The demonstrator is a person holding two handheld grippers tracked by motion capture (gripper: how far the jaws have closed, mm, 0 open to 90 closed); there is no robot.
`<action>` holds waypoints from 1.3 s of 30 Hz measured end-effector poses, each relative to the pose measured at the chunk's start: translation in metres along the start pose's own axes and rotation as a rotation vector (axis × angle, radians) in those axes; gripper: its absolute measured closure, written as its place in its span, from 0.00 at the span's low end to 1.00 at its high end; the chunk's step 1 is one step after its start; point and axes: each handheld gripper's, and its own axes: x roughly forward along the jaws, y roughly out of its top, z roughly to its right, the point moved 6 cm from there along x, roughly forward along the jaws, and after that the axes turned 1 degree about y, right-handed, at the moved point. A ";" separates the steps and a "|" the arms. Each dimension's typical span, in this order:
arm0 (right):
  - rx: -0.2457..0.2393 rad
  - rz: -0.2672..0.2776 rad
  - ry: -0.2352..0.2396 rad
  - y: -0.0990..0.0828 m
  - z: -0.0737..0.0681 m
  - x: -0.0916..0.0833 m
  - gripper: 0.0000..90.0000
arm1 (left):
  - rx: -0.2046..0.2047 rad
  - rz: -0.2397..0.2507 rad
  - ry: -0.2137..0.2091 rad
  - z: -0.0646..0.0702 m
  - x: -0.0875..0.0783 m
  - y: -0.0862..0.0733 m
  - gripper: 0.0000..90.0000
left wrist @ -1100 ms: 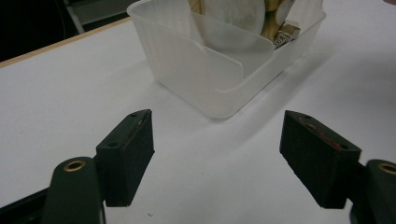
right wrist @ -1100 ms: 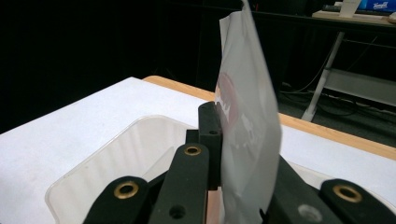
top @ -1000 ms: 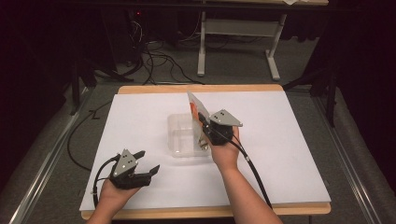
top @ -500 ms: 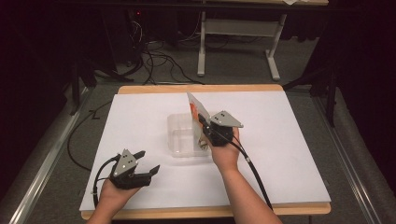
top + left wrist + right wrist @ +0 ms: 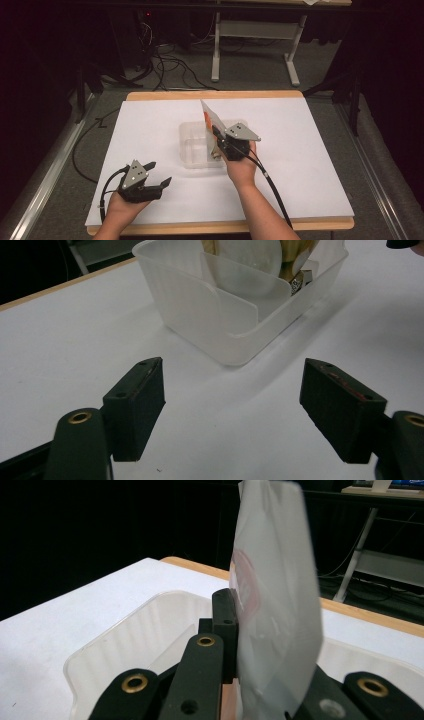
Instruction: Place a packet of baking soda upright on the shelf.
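Observation:
A clear plastic container (image 5: 194, 146) sits mid-table. My right gripper (image 5: 216, 136) hovers over its right side, shut on a flat translucent sheet (image 5: 212, 118) with an orange-red mark, held upright and tilted. In the right gripper view the sheet (image 5: 277, 605) stands pinched between the jaws of my right gripper (image 5: 235, 611), above the container (image 5: 125, 645). My left gripper (image 5: 159, 173) rests near the table's front left, open and holding nothing. In the left gripper view, my left gripper (image 5: 232, 400) faces the container (image 5: 225, 335), which holds pale and yellowish items that I cannot identify.
A white sheet (image 5: 310, 150) covers the wooden table (image 5: 215, 94). Cables (image 5: 165, 65) and a white desk frame (image 5: 255, 35) stand on the floor beyond the far edge. A metal rail (image 5: 50, 170) runs along the left side.

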 end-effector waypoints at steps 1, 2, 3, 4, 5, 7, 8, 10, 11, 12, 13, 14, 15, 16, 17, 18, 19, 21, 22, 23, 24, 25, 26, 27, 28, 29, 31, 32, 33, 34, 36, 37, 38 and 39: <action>-0.004 -0.011 -0.002 -0.003 -0.001 0.000 1.00 | 0.000 0.000 0.000 0.000 0.000 0.000 0.29; -0.008 -0.018 -0.002 -0.005 -0.001 0.001 1.00 | 0.000 0.000 0.000 0.000 0.000 0.000 0.29; -0.005 -0.017 0.002 -0.008 -0.002 0.001 1.00 | -0.040 0.014 -0.009 0.004 0.001 0.001 0.29; 0.000 -0.015 0.005 -0.011 -0.002 0.000 1.00 | -0.040 0.014 -0.009 0.004 0.001 0.001 0.29; 0.003 -0.013 0.006 -0.014 -0.002 -0.001 1.00 | -0.011 -0.001 -0.005 0.001 0.000 0.000 0.29; 0.002 -0.013 0.011 -0.017 -0.004 -0.003 1.00 | -0.011 0.004 -0.002 0.001 0.001 0.000 0.29; -0.003 -0.013 0.013 -0.019 -0.005 -0.004 1.00 | -0.001 0.000 0.000 0.000 0.001 0.000 0.29; -0.004 -0.017 0.014 -0.021 -0.007 -0.005 1.00 | 0.000 0.000 0.000 0.001 0.001 0.000 0.29; -0.009 -0.015 0.016 -0.023 -0.007 -0.005 1.00 | 0.000 -0.001 0.000 0.001 0.001 0.000 0.29; -0.009 -0.019 0.011 -0.023 -0.008 -0.006 1.00 | 0.000 0.000 0.000 0.001 0.001 0.000 0.29; -0.009 -0.019 0.011 -0.023 -0.008 -0.006 1.00 | 0.000 0.000 0.000 0.001 0.001 0.000 0.29; -0.012 -0.017 0.009 -0.024 -0.008 -0.006 1.00 | 0.001 0.000 0.002 0.000 0.001 0.000 0.29; -0.009 -0.017 0.007 -0.023 -0.008 -0.007 0.99 | 0.001 0.000 0.001 0.000 0.000 0.000 0.29; -0.009 -0.017 0.007 -0.023 -0.008 -0.007 0.99 | 0.001 0.000 0.001 0.000 0.000 0.000 0.29; -0.008 -0.020 0.009 -0.023 -0.008 -0.007 0.99 | 0.001 -0.001 0.001 0.000 0.000 0.000 0.29; -0.006 -0.022 0.007 -0.023 -0.007 -0.007 0.99 | 0.001 -0.001 0.001 0.000 0.000 0.000 0.29; -0.006 -0.022 0.007 -0.023 -0.007 -0.007 0.99 | 0.001 -0.001 0.001 0.000 0.000 0.000 0.29; -0.007 -0.026 0.002 -0.021 -0.006 -0.008 0.98 | 0.001 -0.001 0.000 0.000 0.000 0.000 0.29; -0.006 -0.024 0.004 -0.021 -0.006 -0.008 0.98 | 0.001 0.000 0.000 0.000 0.000 0.000 0.29; -0.010 -0.024 0.004 -0.020 -0.006 -0.008 0.97 | 0.001 0.000 0.000 0.000 0.000 0.000 0.29; -0.006 -0.027 0.002 -0.019 -0.006 -0.008 0.96 | 0.001 0.000 0.000 0.000 0.000 0.000 0.29; -0.006 -0.027 0.002 -0.019 -0.006 -0.008 0.96 | 0.001 0.000 0.000 0.000 0.000 0.000 0.29; -0.004 -0.025 0.006 -0.017 -0.005 -0.008 0.93 | 0.000 0.000 0.001 0.000 0.000 0.000 0.29; 0.000 -0.024 0.014 -0.016 -0.006 -0.008 0.92 | 0.000 0.001 0.000 0.000 0.000 0.000 0.29; 0.000 -0.024 0.014 -0.016 -0.006 -0.008 0.92 | 0.000 0.001 0.001 0.000 0.000 0.000 0.29; -0.003 -0.022 0.018 -0.013 -0.007 -0.009 0.89 | 0.000 0.000 0.001 0.000 0.000 0.000 0.29; -0.002 -0.023 0.020 -0.009 -0.007 -0.009 0.83 | 0.000 0.001 0.002 0.001 0.001 0.000 0.29; -0.004 -0.021 0.021 -0.007 -0.006 -0.009 0.79 | -0.001 0.000 0.000 0.001 0.001 0.000 0.29; 0.005 -0.026 0.023 -0.005 -0.006 -0.008 0.73 | 0.000 -0.001 0.000 0.001 0.001 0.000 0.29; 0.014 -0.035 0.021 -0.003 -0.007 -0.007 0.67 | 0.000 -0.001 -0.001 0.001 0.001 0.000 0.29; 0.010 -0.040 0.025 0.001 -0.007 -0.005 0.53 | -0.001 -0.001 -0.002 0.001 0.001 0.000 0.29; 0.011 -0.040 0.018 0.002 -0.007 -0.004 0.47 | 0.000 -0.001 -0.001 0.001 0.001 0.000 0.29; 0.011 -0.043 0.013 0.003 -0.007 -0.004 0.44 | -0.001 0.000 -0.001 0.001 0.000 0.000 0.29; -0.005 -0.044 0.010 0.004 -0.007 -0.004 0.42 | -0.001 0.001 0.001 0.001 0.000 0.000 0.29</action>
